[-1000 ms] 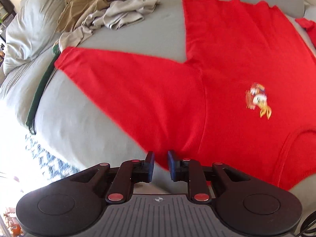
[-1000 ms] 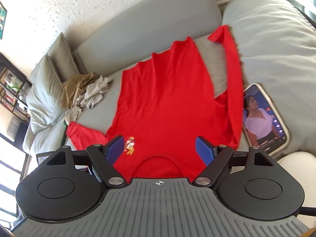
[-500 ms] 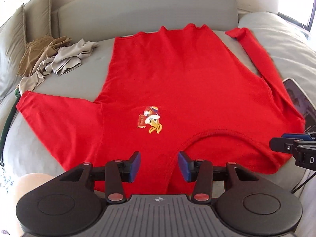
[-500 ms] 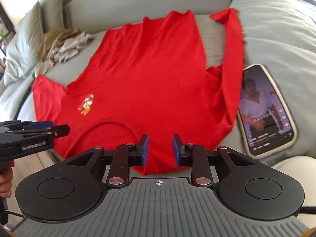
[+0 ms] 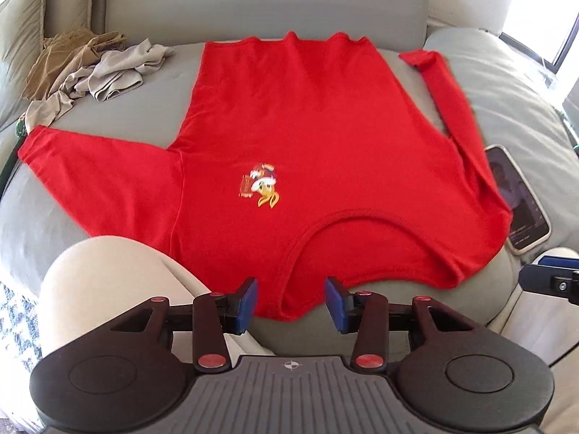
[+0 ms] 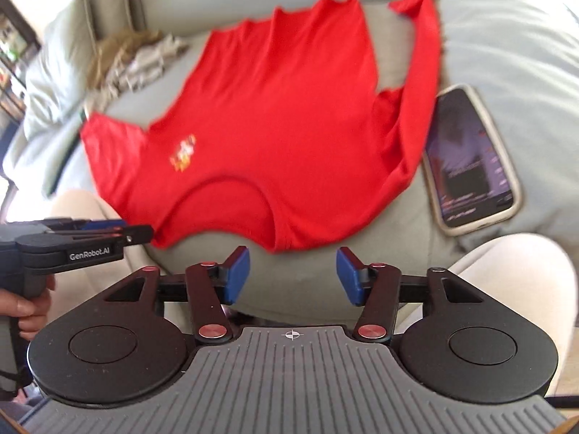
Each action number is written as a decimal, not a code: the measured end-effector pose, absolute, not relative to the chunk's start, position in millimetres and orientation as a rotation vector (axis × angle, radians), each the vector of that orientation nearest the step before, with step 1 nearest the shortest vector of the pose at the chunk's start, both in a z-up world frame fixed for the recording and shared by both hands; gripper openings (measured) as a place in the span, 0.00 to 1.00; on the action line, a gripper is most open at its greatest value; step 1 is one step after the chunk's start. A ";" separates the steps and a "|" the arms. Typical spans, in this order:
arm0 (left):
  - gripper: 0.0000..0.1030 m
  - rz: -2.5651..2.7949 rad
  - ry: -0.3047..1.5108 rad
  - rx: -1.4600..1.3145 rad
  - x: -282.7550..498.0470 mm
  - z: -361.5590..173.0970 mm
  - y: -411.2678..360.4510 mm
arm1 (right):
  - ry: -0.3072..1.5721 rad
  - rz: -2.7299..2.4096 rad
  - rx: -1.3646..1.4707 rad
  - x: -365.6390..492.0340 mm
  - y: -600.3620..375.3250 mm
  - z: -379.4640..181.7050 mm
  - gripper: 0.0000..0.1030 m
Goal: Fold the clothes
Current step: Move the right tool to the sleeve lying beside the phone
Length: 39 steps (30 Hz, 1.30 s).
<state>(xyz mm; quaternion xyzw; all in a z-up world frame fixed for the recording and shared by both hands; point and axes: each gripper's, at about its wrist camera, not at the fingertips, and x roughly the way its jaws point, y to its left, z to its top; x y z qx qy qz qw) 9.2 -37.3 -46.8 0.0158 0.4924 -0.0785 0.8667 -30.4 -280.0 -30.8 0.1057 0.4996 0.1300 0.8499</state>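
A red long-sleeved shirt (image 5: 304,137) with a small cartoon print (image 5: 262,184) lies flat on a grey sofa seat, neckline toward me, sleeves spread left and right. It also shows in the right wrist view (image 6: 282,115). My left gripper (image 5: 291,303) is open and empty, its blue pads either side of the shirt's near shoulder edge, just short of it. My right gripper (image 6: 293,276) is open and empty, just short of the collar edge. The left gripper's body (image 6: 76,246) shows at the left of the right wrist view.
A phone (image 5: 517,195) with a lit screen lies right of the shirt, also in the right wrist view (image 6: 470,159). A heap of tan and grey clothes (image 5: 94,68) sits at the back left. Cushions (image 5: 21,25) and the sofa back (image 5: 267,0) bound the seat. My knees (image 5: 108,282) are close below.
Both grippers have opened wider and drawn back to the shirt's near edge. The left view swung from the left sleeve to the whole shirt.
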 end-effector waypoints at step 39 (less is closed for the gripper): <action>0.43 -0.119 1.000 -0.311 214.5 -65.8 -30.7 | 0.968 -0.011 0.010 420.1 -314.4 -69.2 0.40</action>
